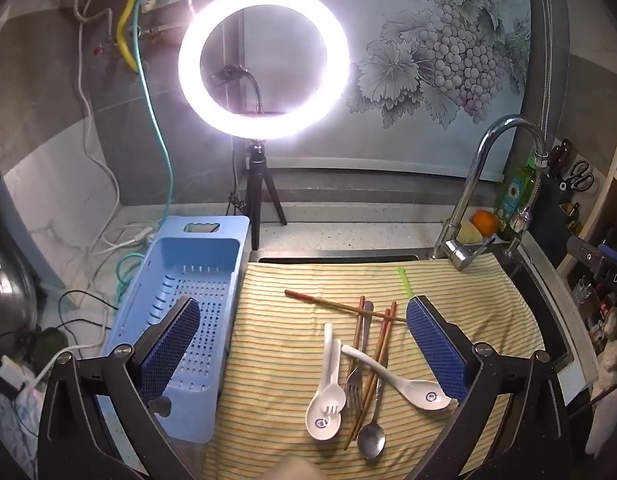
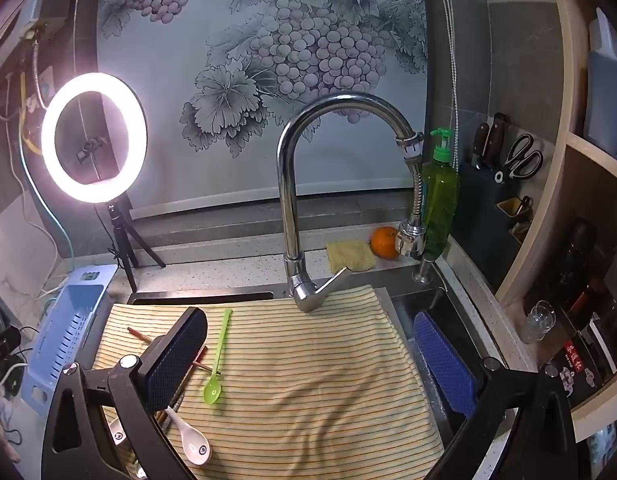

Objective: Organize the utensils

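Note:
A pile of utensils lies on a yellow striped cloth (image 1: 276,360): two white ceramic spoons (image 1: 324,404) (image 1: 412,384), a metal fork (image 1: 354,380), a metal spoon (image 1: 370,436) and several wooden chopsticks (image 1: 340,305). A green plastic spoon (image 2: 216,364) lies apart on the cloth. A blue perforated basket (image 1: 196,292) stands left of the cloth. My left gripper (image 1: 304,344) is open above the pile, empty. My right gripper (image 2: 308,360) is open and empty over the cloth, right of the pile; a white spoon (image 2: 190,440) shows near its left finger.
A chrome faucet (image 2: 288,208) rises behind the cloth, which covers the sink. A lit ring light on a tripod (image 1: 264,60) stands at the back. An orange (image 2: 384,242), sponge (image 2: 350,255), green soap bottle (image 2: 440,200) and knife block (image 2: 488,200) stand right. Cables lie left.

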`<action>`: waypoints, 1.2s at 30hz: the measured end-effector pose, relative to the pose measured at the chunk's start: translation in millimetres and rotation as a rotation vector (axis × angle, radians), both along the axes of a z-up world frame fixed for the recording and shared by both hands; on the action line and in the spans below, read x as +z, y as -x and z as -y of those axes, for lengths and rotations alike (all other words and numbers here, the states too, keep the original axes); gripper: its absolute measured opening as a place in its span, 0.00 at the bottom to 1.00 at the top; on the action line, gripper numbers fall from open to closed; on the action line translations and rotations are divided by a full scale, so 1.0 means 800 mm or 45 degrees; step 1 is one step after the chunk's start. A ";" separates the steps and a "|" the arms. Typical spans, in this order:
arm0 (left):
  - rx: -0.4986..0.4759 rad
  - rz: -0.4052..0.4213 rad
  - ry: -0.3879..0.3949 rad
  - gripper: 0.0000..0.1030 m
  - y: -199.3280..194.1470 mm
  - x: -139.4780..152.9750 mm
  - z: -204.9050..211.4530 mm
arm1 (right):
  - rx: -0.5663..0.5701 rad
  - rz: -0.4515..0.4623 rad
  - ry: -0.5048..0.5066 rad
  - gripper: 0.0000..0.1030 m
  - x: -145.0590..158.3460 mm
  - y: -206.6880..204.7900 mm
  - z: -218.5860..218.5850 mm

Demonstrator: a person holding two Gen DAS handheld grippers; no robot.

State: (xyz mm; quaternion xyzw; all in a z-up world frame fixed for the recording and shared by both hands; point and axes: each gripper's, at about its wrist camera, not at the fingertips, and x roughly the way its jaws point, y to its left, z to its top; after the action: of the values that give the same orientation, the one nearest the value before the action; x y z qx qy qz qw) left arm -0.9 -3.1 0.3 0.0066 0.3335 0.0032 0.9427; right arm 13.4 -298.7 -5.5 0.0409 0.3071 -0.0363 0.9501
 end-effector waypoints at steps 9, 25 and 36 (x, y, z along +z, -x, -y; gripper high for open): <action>-0.006 -0.012 0.047 0.99 -0.002 -0.006 -0.005 | 0.001 0.001 0.020 0.99 0.003 -0.001 -0.010; -0.016 -0.023 0.033 0.99 0.001 -0.007 0.006 | 0.017 -0.007 -0.002 0.99 -0.001 -0.004 -0.005; -0.025 -0.023 0.028 0.99 0.001 -0.007 0.006 | 0.017 -0.003 0.000 0.99 -0.002 -0.004 -0.006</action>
State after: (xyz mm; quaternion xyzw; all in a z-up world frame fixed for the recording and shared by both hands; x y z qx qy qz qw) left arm -1.8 -8.1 -5.7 -0.0005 0.3418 -0.0097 0.9397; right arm 16.8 -293.6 -7.1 0.0390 0.3086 -0.0301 0.9499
